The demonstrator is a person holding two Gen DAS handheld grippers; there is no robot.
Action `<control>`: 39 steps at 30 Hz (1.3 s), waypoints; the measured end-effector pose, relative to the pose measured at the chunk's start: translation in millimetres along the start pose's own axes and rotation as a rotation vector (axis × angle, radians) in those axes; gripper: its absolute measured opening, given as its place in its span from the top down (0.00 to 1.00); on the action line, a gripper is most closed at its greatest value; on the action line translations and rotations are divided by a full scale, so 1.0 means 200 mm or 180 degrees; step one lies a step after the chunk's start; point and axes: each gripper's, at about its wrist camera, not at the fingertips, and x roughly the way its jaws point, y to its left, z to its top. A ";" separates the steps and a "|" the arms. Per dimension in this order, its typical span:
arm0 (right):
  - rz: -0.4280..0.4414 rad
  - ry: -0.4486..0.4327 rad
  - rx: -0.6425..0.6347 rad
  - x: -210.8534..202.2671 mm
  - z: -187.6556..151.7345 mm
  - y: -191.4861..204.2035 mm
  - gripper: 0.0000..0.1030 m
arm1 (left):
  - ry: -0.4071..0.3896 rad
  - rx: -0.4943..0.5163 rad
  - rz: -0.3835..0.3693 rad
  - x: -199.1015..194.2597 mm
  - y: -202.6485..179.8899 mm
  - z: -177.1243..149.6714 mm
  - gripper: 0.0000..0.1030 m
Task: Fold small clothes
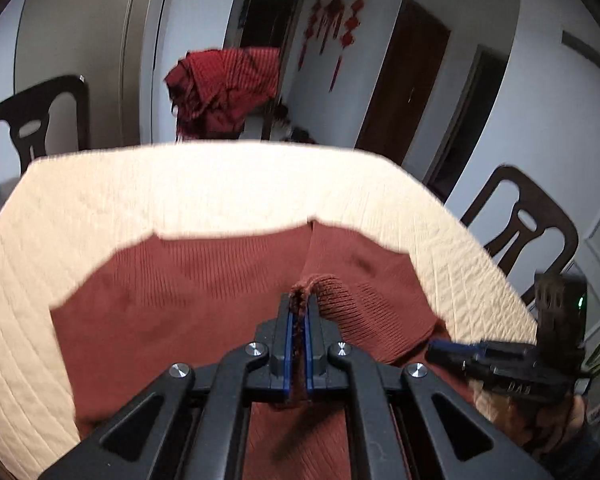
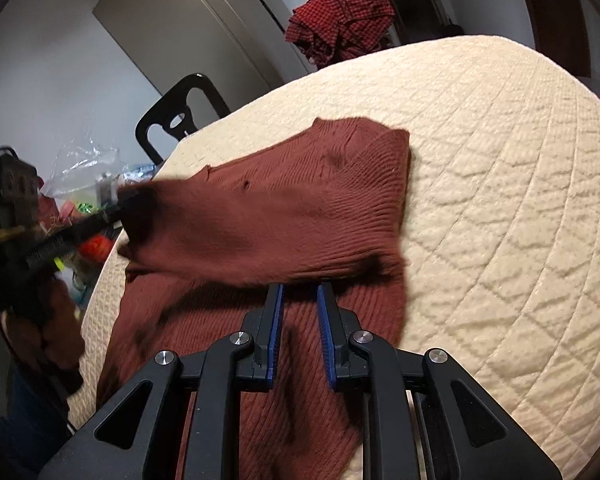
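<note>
Rust-brown ribbed sweater (image 2: 260, 216) lies on a table with a cream quilted cover (image 2: 500, 200). Left gripper (image 1: 299, 300) clamped tight on a sleeve cuff, the knit pinched between its blue pads and lifted over the body. Right gripper (image 2: 298, 292) partly open above the raised fold; nothing visibly between its pads. Red checked cloth (image 2: 340, 16) lies heaped beyond the table.

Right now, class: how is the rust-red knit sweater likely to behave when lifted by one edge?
Probably floppy: the sweater sags where the left gripper pinches its edge. Likely grippy, since its ribbed knit bunches between the pads. It would probably drag across the quilted cover, not slide.
</note>
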 end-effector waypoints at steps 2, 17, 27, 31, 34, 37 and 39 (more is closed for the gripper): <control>-0.0085 0.0020 -0.0004 0.01 0.01 -0.01 0.83 | 0.0089 -0.0078 0.0002 0.04 0.06 0.03 0.94; -0.0176 -0.0240 -0.0127 -0.10 0.05 0.00 0.83 | 0.0254 -0.0378 0.0383 0.08 0.25 -0.05 0.92; -0.0542 0.0077 -0.0243 0.06 0.07 -0.03 1.00 | 0.0485 -0.0106 0.0176 0.20 0.12 -0.22 0.92; -0.0532 -0.0035 -0.0307 0.01 0.12 -0.01 1.00 | 0.0488 -0.0130 0.0103 0.16 0.12 -0.17 0.92; -0.0581 -0.0103 -0.0341 0.02 0.21 0.01 1.00 | 0.0331 -0.0059 0.0208 0.16 0.11 -0.08 0.92; -0.0582 -0.0141 -0.0306 0.11 0.31 -0.03 1.00 | 0.0376 -0.0109 0.0301 0.24 0.14 -0.03 0.90; -0.0698 -0.0114 -0.0249 0.17 0.35 -0.08 1.00 | 0.0506 -0.0133 0.0402 0.32 0.16 -0.04 0.90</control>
